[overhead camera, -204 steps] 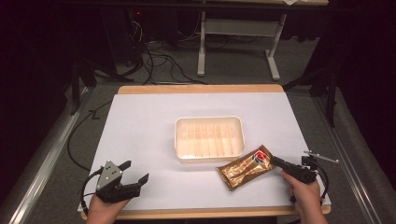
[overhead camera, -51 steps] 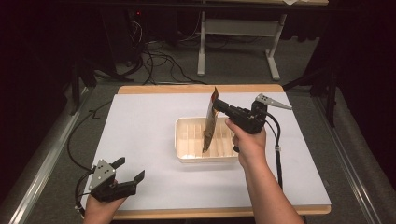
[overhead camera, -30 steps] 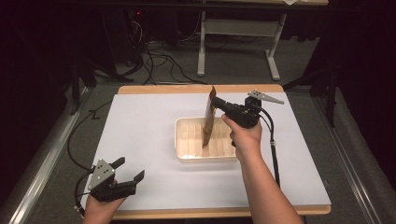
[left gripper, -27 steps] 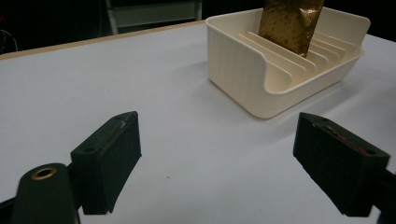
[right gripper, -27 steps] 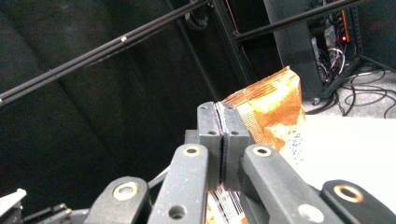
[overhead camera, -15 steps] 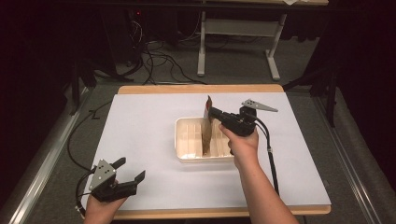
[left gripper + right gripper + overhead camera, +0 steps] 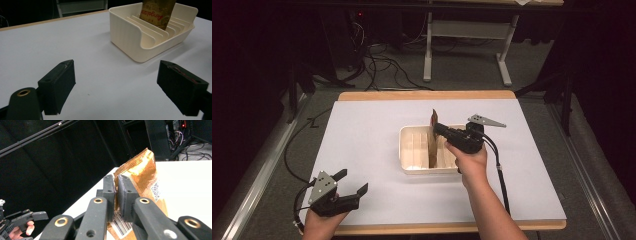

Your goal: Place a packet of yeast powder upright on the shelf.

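Note:
A cream slotted tray [image 7: 411, 150] sits mid-table; in the left gripper view the tray [image 7: 130, 37] shows at upper right. A gold-brown snack packet [image 7: 433, 140] stands on edge in one of its slots, the packet [image 7: 157, 12] upright between the ribs. My right gripper [image 7: 438, 128] is shut on the packet's upper edge; in the right gripper view the gripper [image 7: 116, 185] pinches the crinkled packet [image 7: 142, 173]. My left gripper [image 7: 352, 182] rests near the table's front left corner, open with nothing between its fingers [image 7: 58, 85].
The white table top [image 7: 362, 135] has a wooden rim. Cables and table legs [image 7: 428, 50] lie on the floor beyond the far edge. A black cable [image 7: 501, 180] trails from the right gripper over the table.
The right gripper has lowered the packet from above the tray down into a slot, moving slightly left. The left gripper has stayed put.

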`<state>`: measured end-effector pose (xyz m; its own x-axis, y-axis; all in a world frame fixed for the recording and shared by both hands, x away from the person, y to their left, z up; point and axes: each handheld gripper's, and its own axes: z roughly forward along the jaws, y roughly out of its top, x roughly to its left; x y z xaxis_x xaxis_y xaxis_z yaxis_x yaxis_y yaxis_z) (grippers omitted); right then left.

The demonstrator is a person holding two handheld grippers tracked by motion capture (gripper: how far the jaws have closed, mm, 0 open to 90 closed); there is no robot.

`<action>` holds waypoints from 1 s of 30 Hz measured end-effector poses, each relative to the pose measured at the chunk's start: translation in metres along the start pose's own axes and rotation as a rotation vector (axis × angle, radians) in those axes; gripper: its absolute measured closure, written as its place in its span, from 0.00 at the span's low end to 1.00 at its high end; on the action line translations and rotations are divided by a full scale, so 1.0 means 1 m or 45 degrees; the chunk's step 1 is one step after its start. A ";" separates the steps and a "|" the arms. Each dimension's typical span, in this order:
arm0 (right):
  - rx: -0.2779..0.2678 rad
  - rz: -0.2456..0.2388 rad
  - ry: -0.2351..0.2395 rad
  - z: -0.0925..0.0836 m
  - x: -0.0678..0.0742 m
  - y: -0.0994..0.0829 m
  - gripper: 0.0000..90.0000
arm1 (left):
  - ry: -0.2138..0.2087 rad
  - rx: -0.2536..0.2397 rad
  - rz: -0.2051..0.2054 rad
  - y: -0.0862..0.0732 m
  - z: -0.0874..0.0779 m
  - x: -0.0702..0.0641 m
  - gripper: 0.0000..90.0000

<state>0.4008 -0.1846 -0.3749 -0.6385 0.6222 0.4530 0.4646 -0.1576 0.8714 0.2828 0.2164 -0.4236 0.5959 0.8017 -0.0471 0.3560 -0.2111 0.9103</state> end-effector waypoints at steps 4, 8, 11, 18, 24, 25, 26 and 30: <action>-0.001 -0.008 -0.013 -0.002 0.002 0.003 0.83 | 0.003 0.007 0.000 0.000 0.001 0.002 0.17; 0.009 -0.045 -0.038 -0.004 0.007 0.006 0.70 | 0.007 0.011 0.001 -0.001 0.001 0.002 0.17; 0.012 -0.058 -0.064 -0.008 0.012 0.010 0.56 | 0.006 0.010 0.011 -0.001 0.001 0.000 0.17; 0.006 -0.105 -0.109 -0.015 0.019 0.014 0.38 | 0.002 0.018 0.007 -0.001 0.003 0.001 0.17; 0.023 -0.123 -0.138 -0.019 0.020 0.015 0.32 | 0.003 0.021 0.001 -0.002 0.002 0.002 0.17; 0.031 -0.130 -0.146 -0.020 0.021 0.015 0.31 | 0.004 0.020 -0.007 -0.003 0.002 0.003 0.17; 0.035 -0.135 -0.149 -0.021 0.022 0.015 0.29 | 0.002 0.022 -0.010 -0.003 0.003 0.003 0.17; 0.046 -0.171 -0.172 -0.025 0.025 0.015 0.27 | -0.005 0.014 -0.013 -0.001 0.005 0.003 0.17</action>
<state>0.3767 -0.1907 -0.3460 -0.6088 0.7337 0.3016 0.4041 -0.0404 0.9138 0.2876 0.2163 -0.4267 0.5952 0.8015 -0.0584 0.3701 -0.2089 0.9052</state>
